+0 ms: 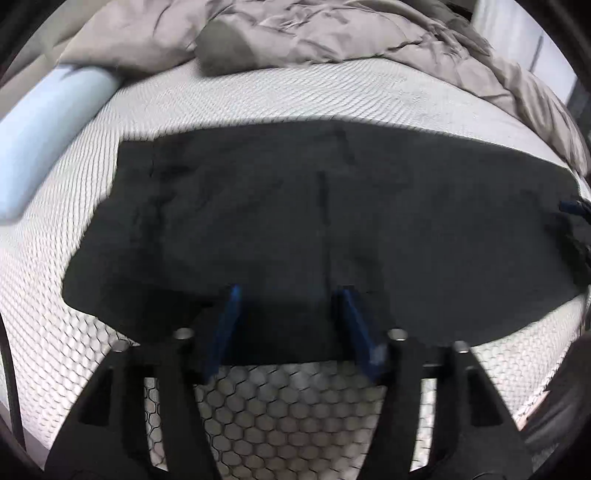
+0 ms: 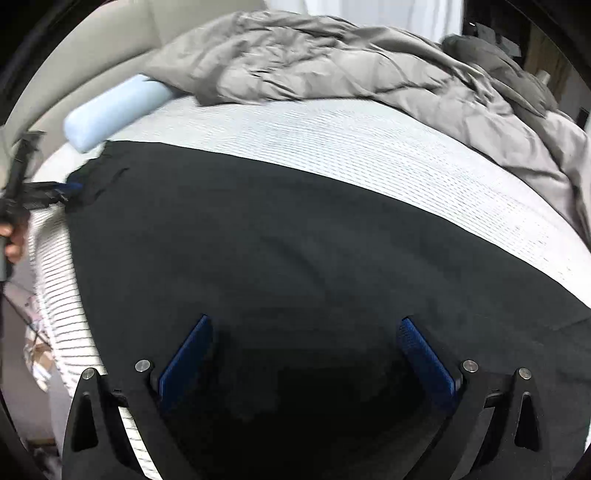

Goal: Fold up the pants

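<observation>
Left gripper (image 1: 290, 291): jaws spread, nothing between the blue pads (image 1: 227, 328). It sits at the near edge of the black pants (image 1: 295, 206), pad tips over the hem line, with bare mattress (image 1: 288, 417) (hex-pattern cover) showing between the finger bases. From the right wrist view the left gripper (image 2: 68, 192) shows at the far left end of the pants, at the fabric edge; blurred, so contact there can't be confirmed. The person's hand (image 2: 13, 240) is on its handle.

Right gripper (image 2: 304, 323): jaws wide apart, empty. Blue pads (image 2: 424, 354) hover over, or maybe rest on, the dark cloth; too dark under them to say which. A dark blurred shape at the right end of the pants in the left view is probably the right gripper (image 1: 574, 210), only a blue tip legible.

Pants: spread flat across the mattress, long axis running left-right, spanning most of both views. Some creases and a vertical seam line mid-cloth in the left view. Near edge lies close to the mattress edge.

Beyond the pants: a strip of bare white mattress (image 2: 369, 147). A light blue bolster pillow (image 1: 48, 136) lies at the far left, near the pants' left corner, not clearly touching it. Farthest back, a crumpled grey duvet (image 1: 332, 33) piled along the far side and down the right edge of the bed.
</observation>
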`<action>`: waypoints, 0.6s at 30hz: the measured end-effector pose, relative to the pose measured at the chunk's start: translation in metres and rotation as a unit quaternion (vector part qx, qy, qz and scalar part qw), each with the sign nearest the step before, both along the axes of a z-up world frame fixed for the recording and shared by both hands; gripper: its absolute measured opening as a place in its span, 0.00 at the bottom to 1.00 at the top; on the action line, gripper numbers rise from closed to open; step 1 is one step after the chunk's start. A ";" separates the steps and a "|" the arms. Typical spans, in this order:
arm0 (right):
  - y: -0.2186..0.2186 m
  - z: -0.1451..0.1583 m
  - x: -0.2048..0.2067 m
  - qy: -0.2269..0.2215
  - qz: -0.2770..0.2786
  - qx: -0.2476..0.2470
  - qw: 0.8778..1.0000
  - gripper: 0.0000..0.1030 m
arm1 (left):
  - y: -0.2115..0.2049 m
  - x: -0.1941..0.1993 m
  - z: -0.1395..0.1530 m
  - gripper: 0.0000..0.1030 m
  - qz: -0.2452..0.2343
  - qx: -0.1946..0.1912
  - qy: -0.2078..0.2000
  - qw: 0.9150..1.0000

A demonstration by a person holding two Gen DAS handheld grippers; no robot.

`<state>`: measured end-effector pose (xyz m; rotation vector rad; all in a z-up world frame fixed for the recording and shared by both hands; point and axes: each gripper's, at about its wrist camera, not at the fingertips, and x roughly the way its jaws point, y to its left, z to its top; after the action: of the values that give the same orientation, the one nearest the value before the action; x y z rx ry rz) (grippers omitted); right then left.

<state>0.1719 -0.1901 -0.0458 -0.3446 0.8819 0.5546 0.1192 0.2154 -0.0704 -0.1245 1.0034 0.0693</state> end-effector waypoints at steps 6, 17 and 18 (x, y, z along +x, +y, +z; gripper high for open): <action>0.005 -0.028 -0.020 -0.006 0.023 -0.075 0.997 0.99 | 0.002 -0.025 0.019 0.60 0.057 0.023 -0.024 0.998; -0.102 -0.021 -0.038 -0.031 -0.072 -0.074 0.994 0.99 | -0.219 -0.005 0.026 0.70 -0.106 -0.083 -0.086 0.987; -0.116 -0.019 -0.039 -0.036 -0.082 -0.074 0.993 0.99 | -0.241 0.000 0.024 0.72 -0.119 -0.085 -0.082 0.986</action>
<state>0.1325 -0.3060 -0.0650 -0.4200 0.8749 0.3227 0.1189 -0.0252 -0.0462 -0.1627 0.8523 -0.2412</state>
